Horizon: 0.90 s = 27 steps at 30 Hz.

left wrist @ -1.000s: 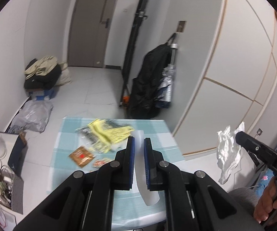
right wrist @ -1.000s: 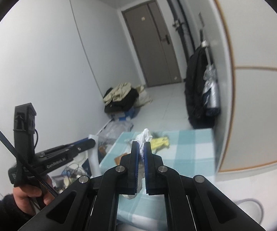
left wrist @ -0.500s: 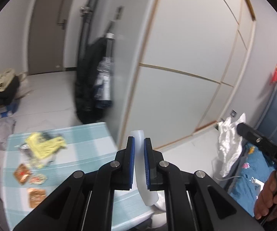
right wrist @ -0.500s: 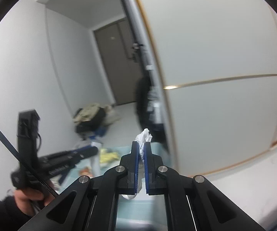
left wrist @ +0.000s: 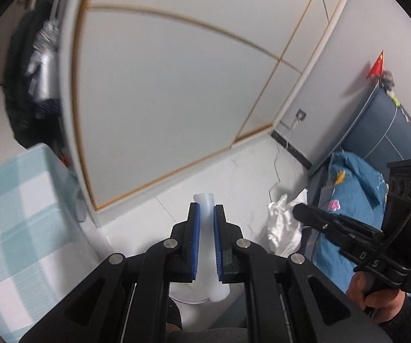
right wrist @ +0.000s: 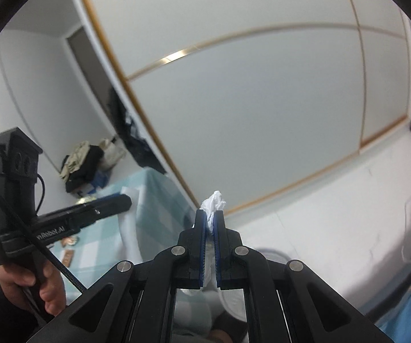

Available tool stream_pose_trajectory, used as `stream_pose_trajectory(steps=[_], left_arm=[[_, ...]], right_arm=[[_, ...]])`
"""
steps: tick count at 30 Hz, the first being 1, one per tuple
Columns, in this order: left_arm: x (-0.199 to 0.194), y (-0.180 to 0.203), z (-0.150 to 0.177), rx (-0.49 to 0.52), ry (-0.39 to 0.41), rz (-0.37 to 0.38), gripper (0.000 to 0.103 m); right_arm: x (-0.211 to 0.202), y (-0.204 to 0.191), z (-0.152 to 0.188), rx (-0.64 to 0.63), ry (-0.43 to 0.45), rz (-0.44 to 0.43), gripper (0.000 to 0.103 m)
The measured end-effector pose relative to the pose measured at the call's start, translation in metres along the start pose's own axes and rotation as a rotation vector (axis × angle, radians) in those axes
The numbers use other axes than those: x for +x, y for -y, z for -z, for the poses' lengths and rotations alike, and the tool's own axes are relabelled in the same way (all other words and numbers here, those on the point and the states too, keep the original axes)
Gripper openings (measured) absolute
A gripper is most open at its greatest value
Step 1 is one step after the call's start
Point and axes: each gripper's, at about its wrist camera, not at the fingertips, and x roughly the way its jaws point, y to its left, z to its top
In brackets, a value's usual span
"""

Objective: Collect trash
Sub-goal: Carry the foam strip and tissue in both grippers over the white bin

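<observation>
A white cup (left wrist: 204,228) is pinched by the left gripper (left wrist: 205,217); a crumpled tissue (right wrist: 212,206) is pinched by the right gripper (right wrist: 210,223).

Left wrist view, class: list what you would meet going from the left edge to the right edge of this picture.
Checked tablecloth → dark coat hanging by the wall → left gripper shut on a translucent plastic cup → crumpled white tissue → right gripper holding it → blue quilt → the person's right hand.
</observation>
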Motion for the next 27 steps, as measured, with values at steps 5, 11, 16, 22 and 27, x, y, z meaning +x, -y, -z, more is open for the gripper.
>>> stream_pose_trajectory(steps=[5,11,16,22,27], left_arm=[[0.038,-0.001,-0.001,0.011,-0.100,0.020,0.005],[0.080,-0.006,0.008,0.005,-0.213,0.044,0.005],[0.102,-0.013,0.015,-0.041,-0.300,0.050,0.005],[0.121,-0.012,0.020,-0.034,-0.338,0.056,0.005],[0.136,-0.013,0.029,-0.035,-0.391,0.046,0.005]], right_arm=[[0.038,0.034,0.021,0.071,-0.096,0.018,0.004],[0.073,0.074,0.049,0.159,-0.202,0.026,0.007],[0.104,0.086,0.070,0.222,-0.289,0.035,0.008],[0.125,0.106,0.093,0.328,-0.377,0.025,0.033],[0.113,0.115,0.091,0.372,-0.358,0.057,0.042]])
